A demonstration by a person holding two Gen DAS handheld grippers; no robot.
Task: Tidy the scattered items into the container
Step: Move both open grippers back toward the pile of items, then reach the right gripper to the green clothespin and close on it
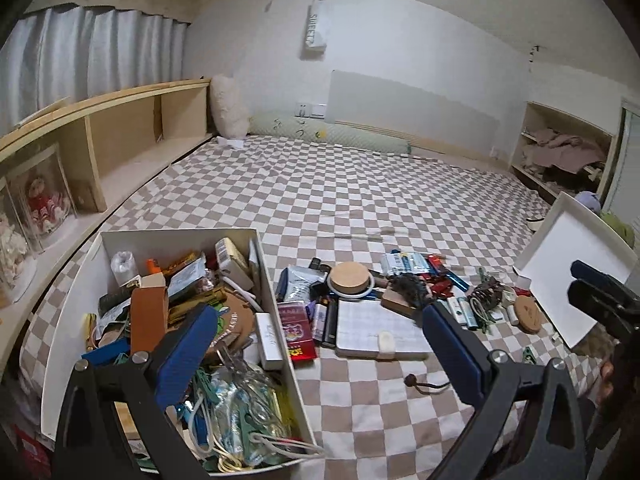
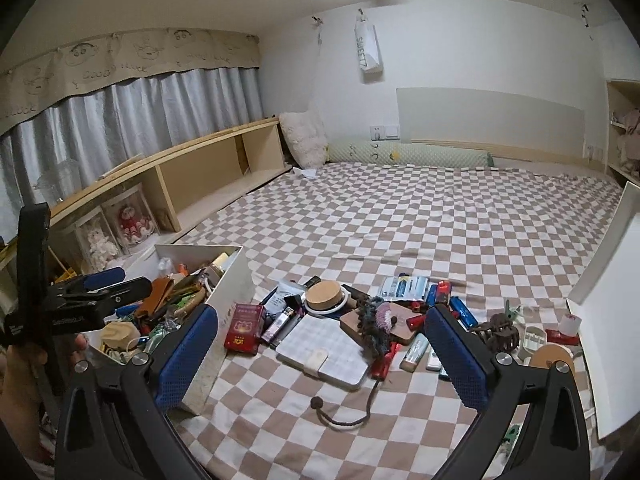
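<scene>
A white container (image 1: pixel 267 276) stands at the left on the checkered bed and is packed with small objects. Right of it lies the scatter: a red box (image 1: pixel 297 332), a white notebook (image 1: pixel 372 328), a wooden-lidded jar (image 1: pixel 350 278), pens, tubes and a hair claw (image 2: pixel 500 330). My left gripper (image 1: pixel 320 314) is open, one finger over the container and the other over the notebook's right edge, holding nothing. My right gripper (image 2: pixel 322 314) is also open and empty above the red box (image 2: pixel 244 328) and notebook (image 2: pixel 324 350). Each gripper shows in the other view: right gripper (image 1: pixel 588 284), left gripper (image 2: pixel 116 284).
A white lid (image 1: pixel 576 264) leans at the right edge of the bed beside a round wooden coaster (image 1: pixel 528 314). A brown beaded cord (image 2: pixel 344 412) lies near the front. Wooden shelving (image 1: pixel 132 136) with display cases runs along the left. Pillows sit at the far end.
</scene>
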